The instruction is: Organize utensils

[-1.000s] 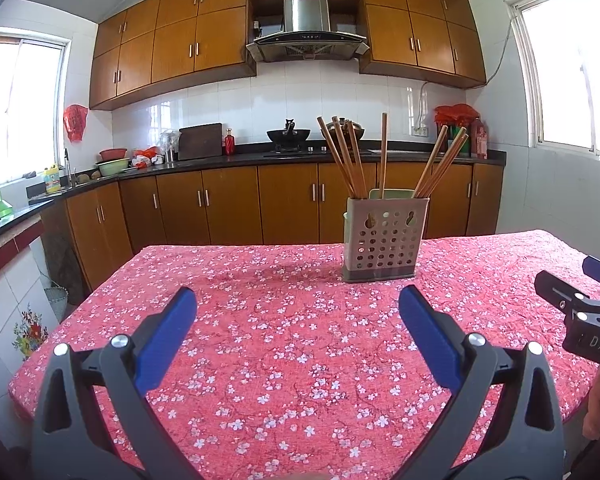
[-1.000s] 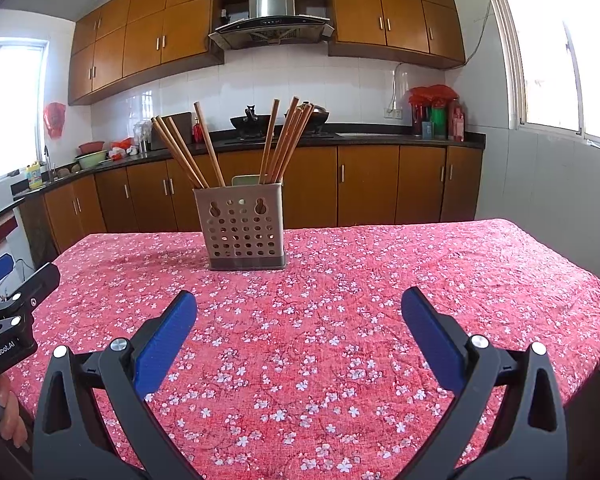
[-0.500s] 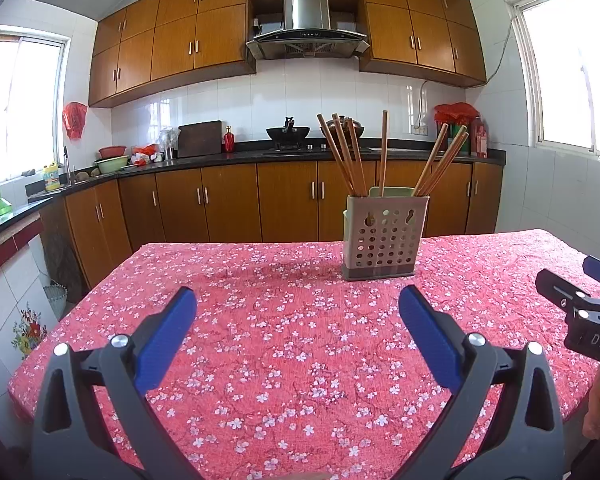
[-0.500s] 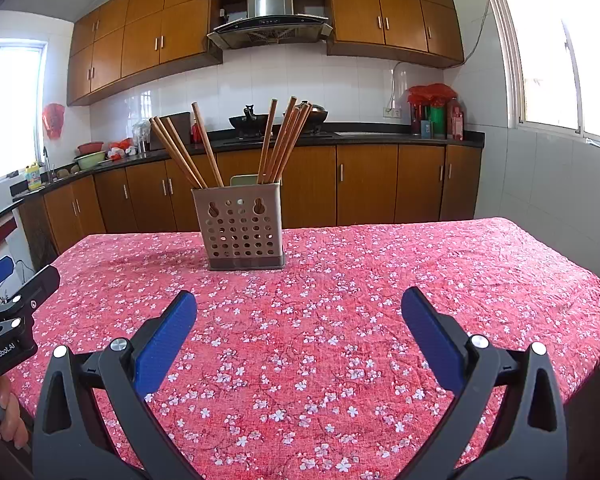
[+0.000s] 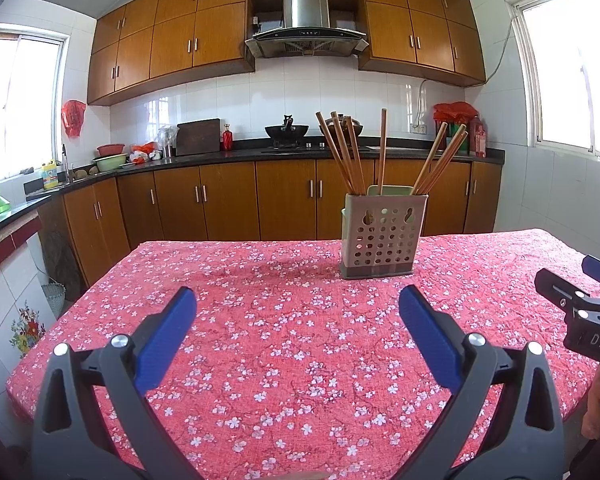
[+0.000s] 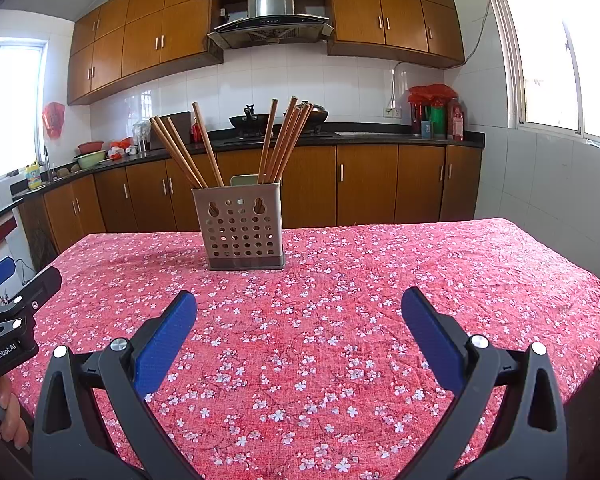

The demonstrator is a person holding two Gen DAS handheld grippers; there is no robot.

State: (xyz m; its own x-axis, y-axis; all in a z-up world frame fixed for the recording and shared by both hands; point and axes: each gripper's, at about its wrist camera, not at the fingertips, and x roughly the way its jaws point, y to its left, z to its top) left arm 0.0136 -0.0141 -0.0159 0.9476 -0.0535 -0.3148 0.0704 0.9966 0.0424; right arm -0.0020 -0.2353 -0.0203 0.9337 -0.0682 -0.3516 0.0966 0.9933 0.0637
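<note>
Chopsticks standing in perforated holder, ahead of left gripper and right gripper; both spread, empty, presumably awaiting work.

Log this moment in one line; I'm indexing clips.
chopsticks: standing in holder | left gripper: open, empty | right gripper: open, empty

Chopsticks upright in perforated holder
</note>
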